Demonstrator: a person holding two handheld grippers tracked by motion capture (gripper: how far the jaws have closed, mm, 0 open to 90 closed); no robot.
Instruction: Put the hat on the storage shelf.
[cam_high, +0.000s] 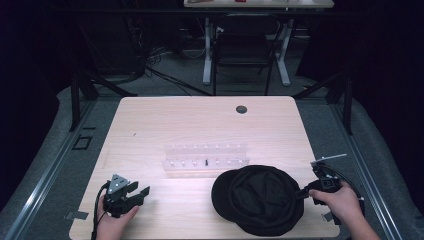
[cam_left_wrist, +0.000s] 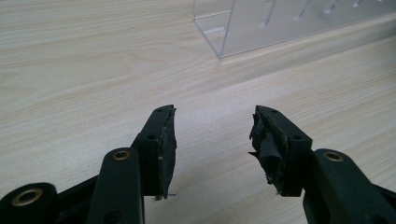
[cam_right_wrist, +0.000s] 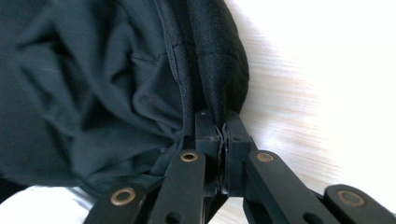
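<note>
Right gripper view: right tool (cam_right_wrist: 221, 128) pinched only the black cap's (cam_right_wrist: 93, 84) rim — thin bite, could slip; left tool (cam_left_wrist: 212, 140) stood released.

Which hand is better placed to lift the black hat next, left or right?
Right. The right tool is already shut on the edge of the black hat. The left tool sits open on the table, well clear of the hat.

The hat (cam_high: 260, 200) is matt black woven cloth with stitched seams; the worktop (cam_high: 165, 125) — pale, smooth wood grain; the rack (cam_high: 206, 159) — clear glossy plastic.
</note>
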